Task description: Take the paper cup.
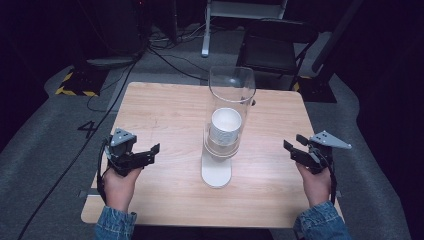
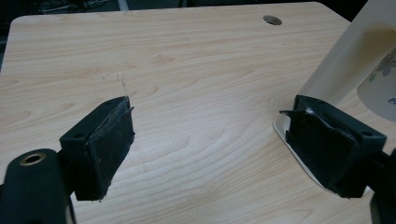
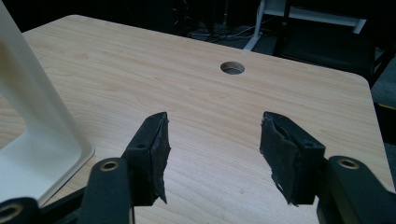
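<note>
The room around the table is lying in near darkness — grey floor [image 1: 45, 130] showing at the edges, a yellow-and-black hazard strip [image 1: 75, 91] at the far left, black cables [image 1: 165, 57] snaking across the floor behind, and a dark chair [image 1: 272, 47] standing just beyond the far edge beside a white stand leg [image 1: 205, 30].

The light wooden table [image 1: 170, 110] is taking up the middle, its grain pale and clean, with a round cable hole [image 3: 232, 68] near the far edge.

At the centre a tall clear tube dispenser [image 1: 231, 107] is standing upright on a white base [image 1: 216, 172], and a stack of white paper cups [image 1: 225, 125] is sitting inside it, low in the tube (faint print showing on a cup in the left gripper view).

A person in denim sleeves [image 1: 115, 224] is reaching in from the near side. The left gripper [image 1: 150, 152] is hovering over the table's left part, jaws spread wide with bare wood between them. The right gripper [image 1: 295, 141] is hovering at the right — jaws likewise parted, holding nothing. Both are well apart from the dispenser, one to either side.
</note>
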Motion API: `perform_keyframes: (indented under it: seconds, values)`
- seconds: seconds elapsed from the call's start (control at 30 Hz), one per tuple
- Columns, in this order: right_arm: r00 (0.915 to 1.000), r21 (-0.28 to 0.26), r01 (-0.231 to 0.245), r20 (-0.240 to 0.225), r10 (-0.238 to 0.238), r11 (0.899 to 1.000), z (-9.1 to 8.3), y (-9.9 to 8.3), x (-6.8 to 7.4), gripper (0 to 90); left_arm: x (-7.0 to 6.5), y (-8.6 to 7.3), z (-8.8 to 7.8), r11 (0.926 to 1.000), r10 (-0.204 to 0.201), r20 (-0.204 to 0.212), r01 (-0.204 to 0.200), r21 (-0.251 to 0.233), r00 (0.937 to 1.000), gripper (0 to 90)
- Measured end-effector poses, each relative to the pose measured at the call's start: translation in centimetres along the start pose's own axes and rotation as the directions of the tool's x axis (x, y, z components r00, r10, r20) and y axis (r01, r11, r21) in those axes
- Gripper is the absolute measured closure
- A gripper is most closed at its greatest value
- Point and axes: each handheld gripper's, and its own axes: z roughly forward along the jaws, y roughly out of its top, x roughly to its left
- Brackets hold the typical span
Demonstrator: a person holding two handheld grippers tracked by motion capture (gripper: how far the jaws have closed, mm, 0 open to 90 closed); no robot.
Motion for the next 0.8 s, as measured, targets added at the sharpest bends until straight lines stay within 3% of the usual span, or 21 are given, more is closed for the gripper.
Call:
perform_keyframes:
  seconds: [0.3, 0.57, 0.8]
  values:
    - [1.0000, 0.007, 0.001, -0.004, -0.001, 1.000, 0.03, -0.22, 0.05, 41.9, 0.10, 0.26, -0.28, 0.9998, -0.009, -0.008, 0.009, -0.019, 0.9999, 15.4]
    - [1.0000, 0.016, -0.001, -0.006, 0.001, 1.000, 0.09, -0.23, 0.14, 41.0, -0.25, 0.38, -0.21, 0.9999, 0.011, 0.005, -0.011, -0.010, 0.9999, 16.0]
    - [0.9992, 0.042, -0.007, -0.039, 0.008, 0.999, 0.59, -0.06, 0.38, 39.1, -0.83, 0.62, -0.13, 0.9992, 0.041, 0.029, -0.041, 0.003, 0.9987, 16.6]
